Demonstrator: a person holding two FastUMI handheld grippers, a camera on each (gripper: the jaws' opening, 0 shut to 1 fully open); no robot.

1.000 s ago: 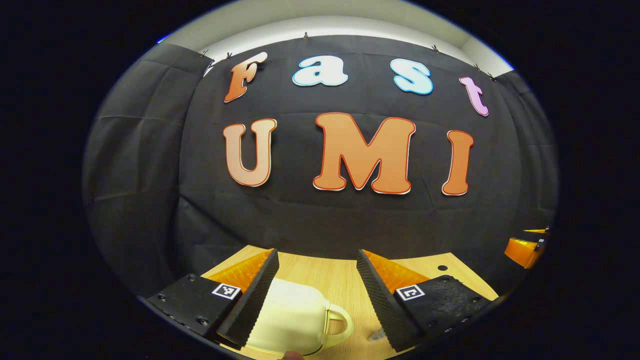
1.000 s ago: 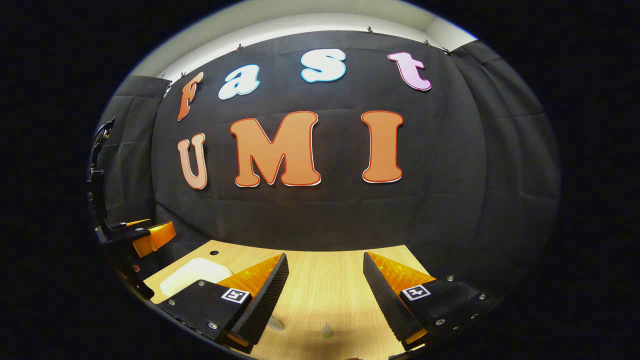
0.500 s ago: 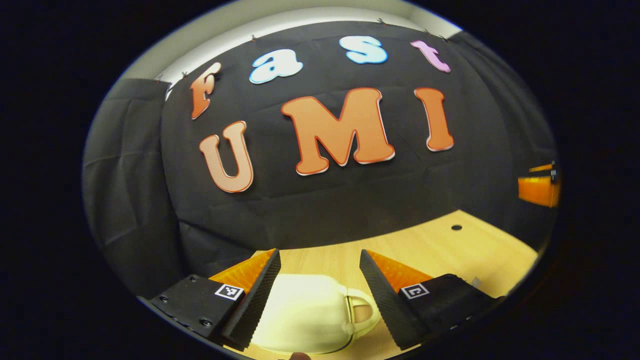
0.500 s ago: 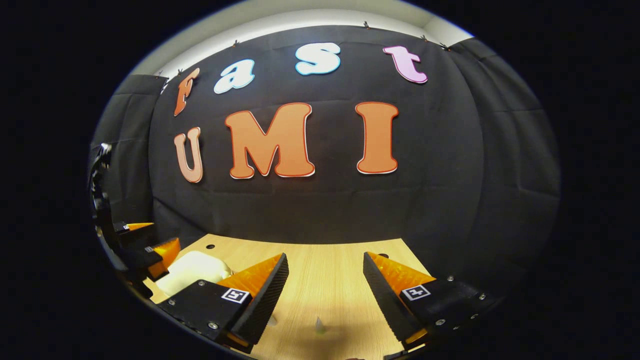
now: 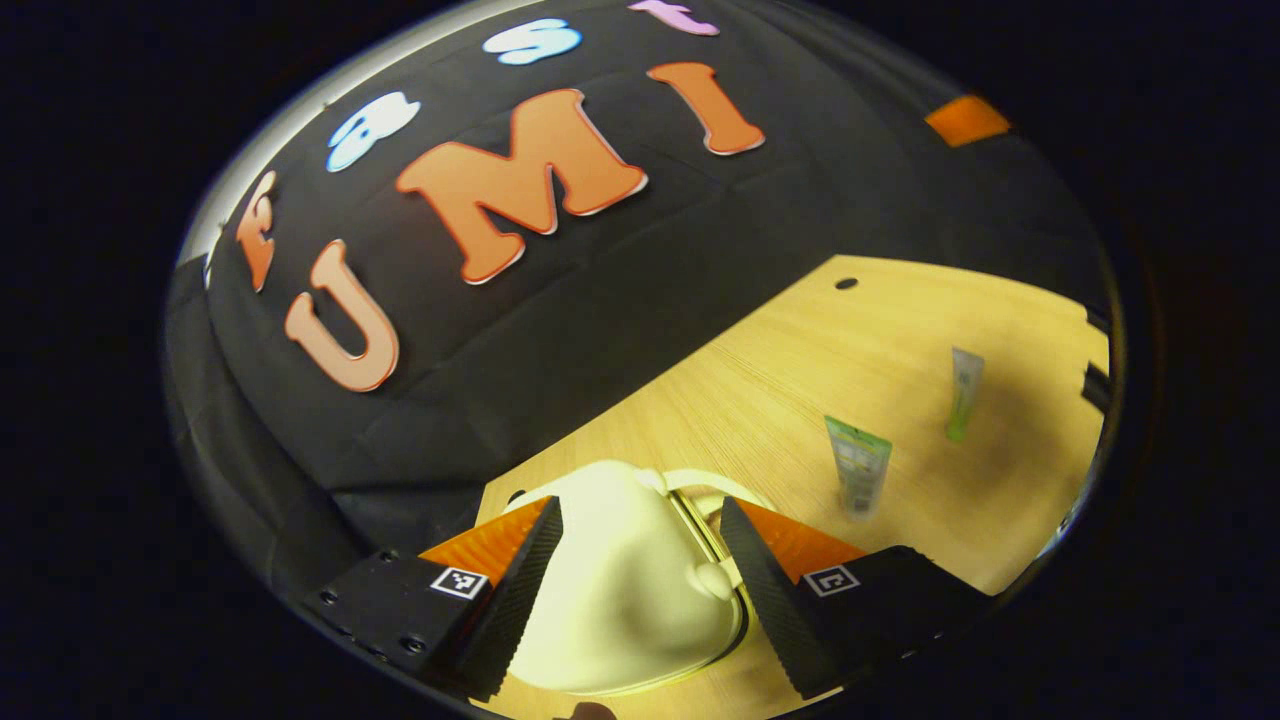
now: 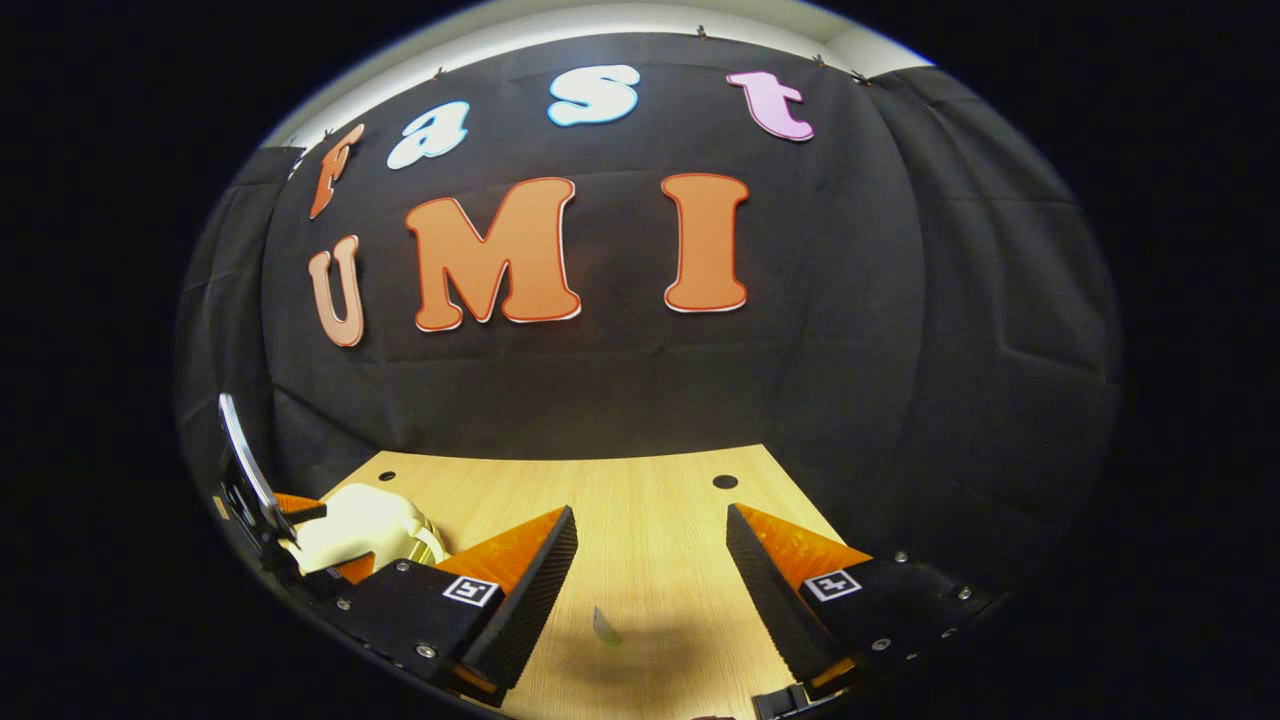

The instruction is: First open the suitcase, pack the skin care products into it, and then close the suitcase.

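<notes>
In the left gripper view, the left gripper (image 5: 640,520) is hanging with its fingers spread on either side of the cream suitcase (image 5: 620,590), which is lying shut on the wooden table (image 5: 800,370) near its left edge; contact is unclear. Two skin care tubes are standing to the right, a wider tube (image 5: 858,465) and, farther right, a slim tube (image 5: 963,392), well apart from the suitcase. In the right gripper view, the right gripper (image 6: 650,540) is hovering spread and empty over bare tabletop, with a tube tip (image 6: 605,626) peeking between its fingers. The suitcase is sitting far left there, beside the other gripper.
</notes>
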